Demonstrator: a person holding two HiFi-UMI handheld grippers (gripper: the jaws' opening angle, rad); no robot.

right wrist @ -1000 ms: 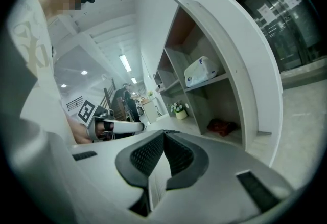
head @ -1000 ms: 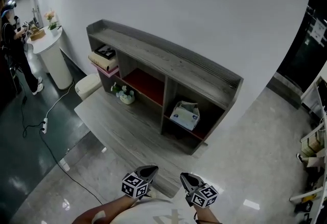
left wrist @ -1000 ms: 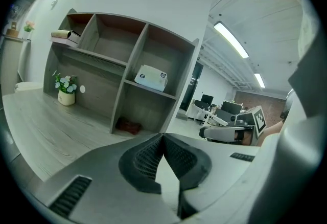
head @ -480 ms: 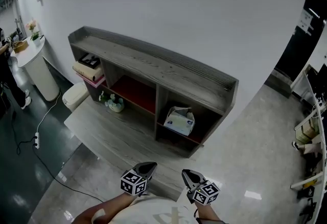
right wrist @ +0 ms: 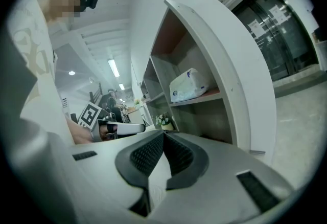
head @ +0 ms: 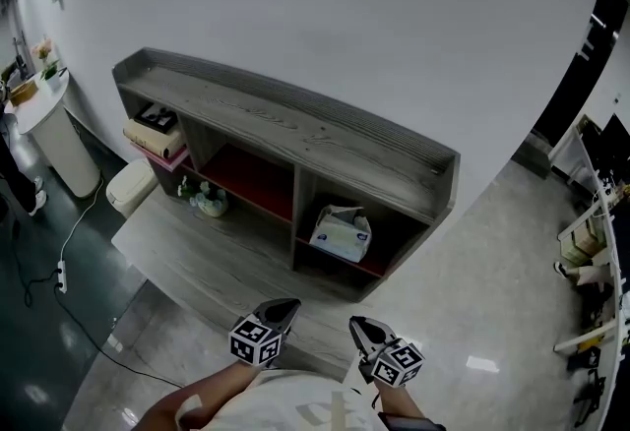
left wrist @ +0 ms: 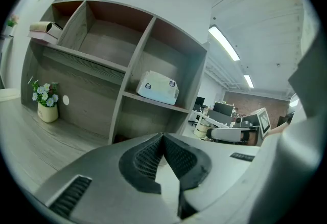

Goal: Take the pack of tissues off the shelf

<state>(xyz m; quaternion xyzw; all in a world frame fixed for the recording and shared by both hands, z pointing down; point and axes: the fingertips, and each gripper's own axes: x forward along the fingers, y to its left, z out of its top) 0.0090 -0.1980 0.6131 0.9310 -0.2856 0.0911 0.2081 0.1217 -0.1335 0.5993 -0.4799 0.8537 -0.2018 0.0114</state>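
The pack of tissues (head: 342, 232) sits on a board in the right-hand bay of the grey wooden shelf (head: 295, 119). The left tool (head: 283, 306) and right tool (head: 360, 327) hover side by side well short of it, each with jaws together and empty.

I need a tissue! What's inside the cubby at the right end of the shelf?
Only the pack of tissues shows in that cubby of the shelf. Whatever might be behind the pack is covered by it, so that part cannot be seen.
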